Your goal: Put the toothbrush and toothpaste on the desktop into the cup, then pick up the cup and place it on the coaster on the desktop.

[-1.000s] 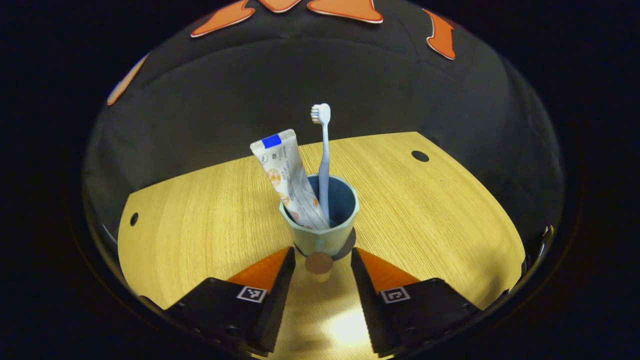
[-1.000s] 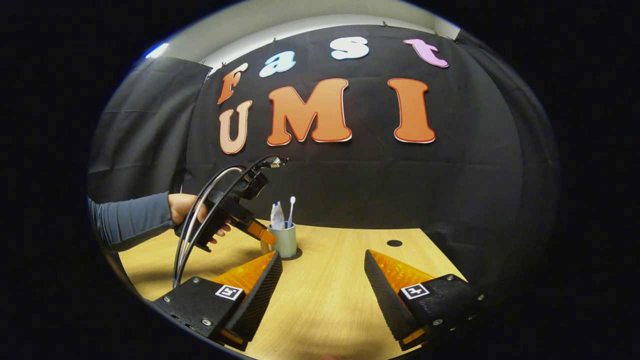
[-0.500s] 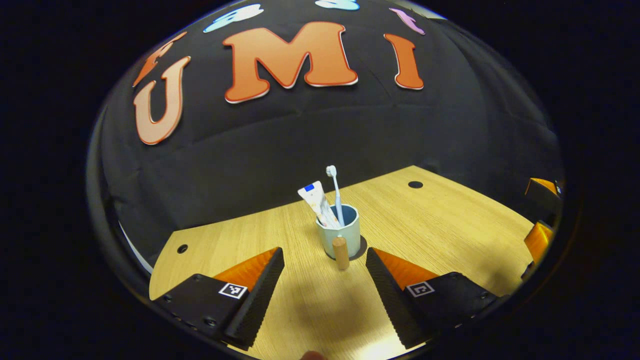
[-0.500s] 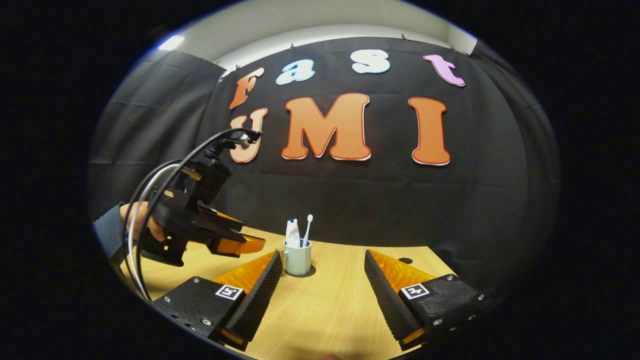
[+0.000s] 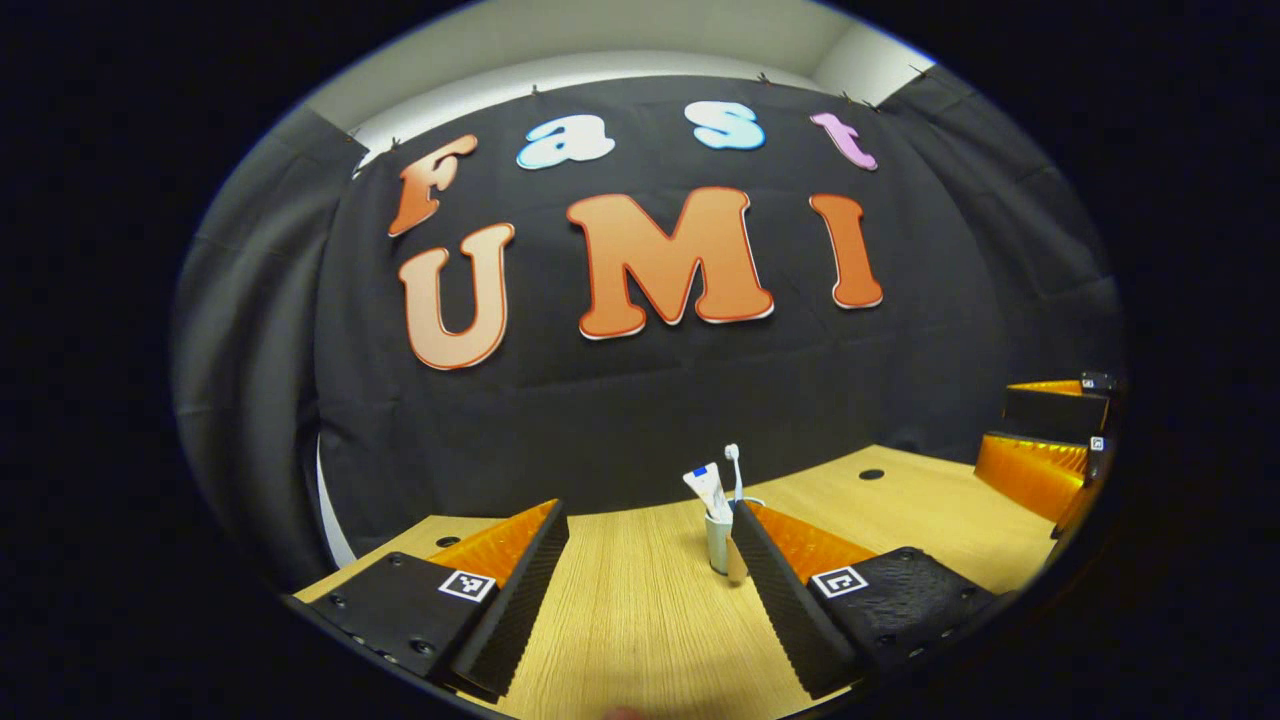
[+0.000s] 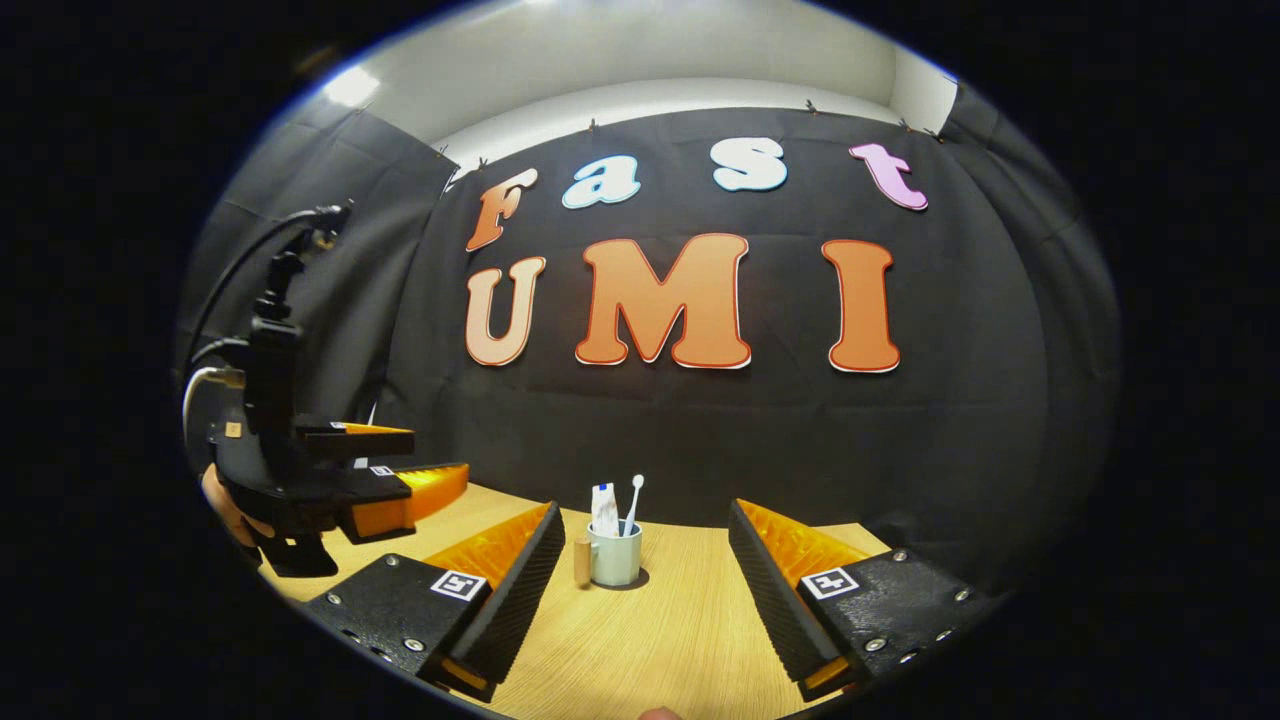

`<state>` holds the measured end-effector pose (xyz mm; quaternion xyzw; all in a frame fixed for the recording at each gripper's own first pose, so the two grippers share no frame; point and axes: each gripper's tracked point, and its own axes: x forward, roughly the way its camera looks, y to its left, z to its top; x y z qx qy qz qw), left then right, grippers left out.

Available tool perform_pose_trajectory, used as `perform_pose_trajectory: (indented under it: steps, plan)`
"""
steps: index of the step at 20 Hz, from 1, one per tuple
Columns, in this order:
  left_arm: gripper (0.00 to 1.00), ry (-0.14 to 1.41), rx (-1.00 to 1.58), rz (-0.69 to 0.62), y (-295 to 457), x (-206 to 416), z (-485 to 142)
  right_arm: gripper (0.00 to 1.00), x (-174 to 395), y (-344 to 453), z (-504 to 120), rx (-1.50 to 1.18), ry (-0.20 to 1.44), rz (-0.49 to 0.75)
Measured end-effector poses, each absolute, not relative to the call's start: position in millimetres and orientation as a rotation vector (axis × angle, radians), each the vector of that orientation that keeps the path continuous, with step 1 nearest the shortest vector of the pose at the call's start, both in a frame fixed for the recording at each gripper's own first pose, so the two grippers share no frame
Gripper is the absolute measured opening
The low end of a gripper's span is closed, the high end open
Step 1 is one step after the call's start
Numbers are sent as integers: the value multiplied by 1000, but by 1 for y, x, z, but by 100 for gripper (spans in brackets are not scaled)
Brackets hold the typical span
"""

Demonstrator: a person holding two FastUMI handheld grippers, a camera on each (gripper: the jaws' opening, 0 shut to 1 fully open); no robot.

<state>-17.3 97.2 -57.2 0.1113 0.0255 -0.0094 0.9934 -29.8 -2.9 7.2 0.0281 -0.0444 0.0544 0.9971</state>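
Observation:
A pale green cup with a wooden handle stands on a dark coaster far back on the wooden desktop. A white toothpaste tube and a light blue toothbrush stand upright in it. My right gripper is open, well short of the cup. The left gripper hangs open in the air at the left, held by a hand. In the left gripper view the cup with the tube and the brush sits far ahead of my open left gripper, half behind one finger.
A round cable hole lies in the desktop at the back right. The right gripper appears at the right rim of the left gripper view. The black cloth wall closes off the desk's far side.
The left gripper has drawn back and up from the cup, staying open. The right gripper has also pulled back a little. The cup has not moved.

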Motion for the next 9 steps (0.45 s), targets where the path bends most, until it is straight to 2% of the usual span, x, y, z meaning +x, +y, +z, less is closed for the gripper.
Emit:
perform_pose_trajectory:
  steps: [5,9]
  plan:
    - [99,-40,191,6,105,-44,-42,99,-40,3,10,46,-109,109]
    - [99,-47,181,24,109,-55,-44,98,-41,9,10,64,-101,125]
